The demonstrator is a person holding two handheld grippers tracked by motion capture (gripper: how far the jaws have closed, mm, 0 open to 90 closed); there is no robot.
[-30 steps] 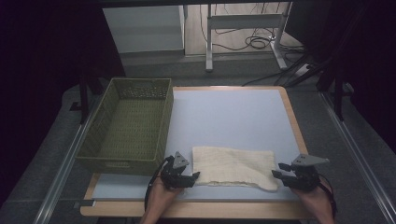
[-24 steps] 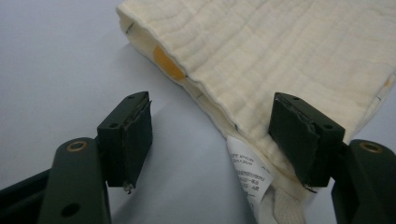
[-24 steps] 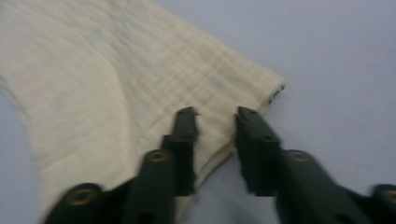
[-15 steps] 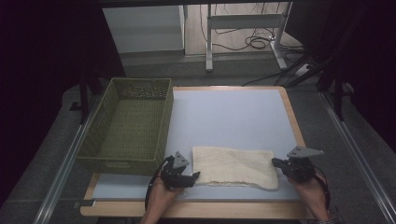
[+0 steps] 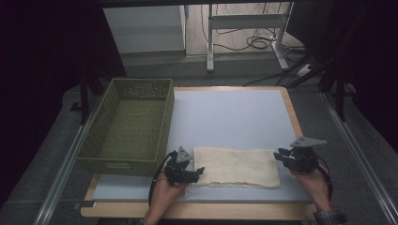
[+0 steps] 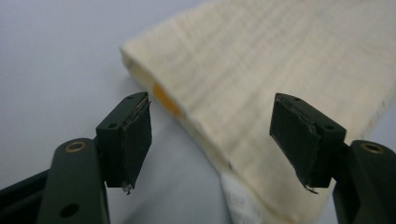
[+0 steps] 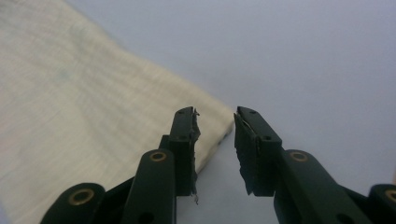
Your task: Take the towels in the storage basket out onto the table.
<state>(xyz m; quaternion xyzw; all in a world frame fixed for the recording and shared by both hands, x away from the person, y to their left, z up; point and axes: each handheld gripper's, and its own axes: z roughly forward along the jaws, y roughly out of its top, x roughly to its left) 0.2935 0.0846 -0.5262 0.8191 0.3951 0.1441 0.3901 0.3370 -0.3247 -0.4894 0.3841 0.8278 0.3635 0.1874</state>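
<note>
Pale blue-grey surface (image 5: 225,112) with a wood rim, dark room around it, grey floor and cables past the far edge. A green woven basket (image 5: 129,124) sits along the left edge. The folded cream towel (image 5: 237,167) lies flat near the front edge, long axis running left to right. Left tool (image 5: 191,172) is at the towel's left end, jaws wide apart and straddling a corner without pinching. Right tool (image 5: 280,155) is at the right end; its jaws have just been opening to a narrow gap, nothing between them.
</note>
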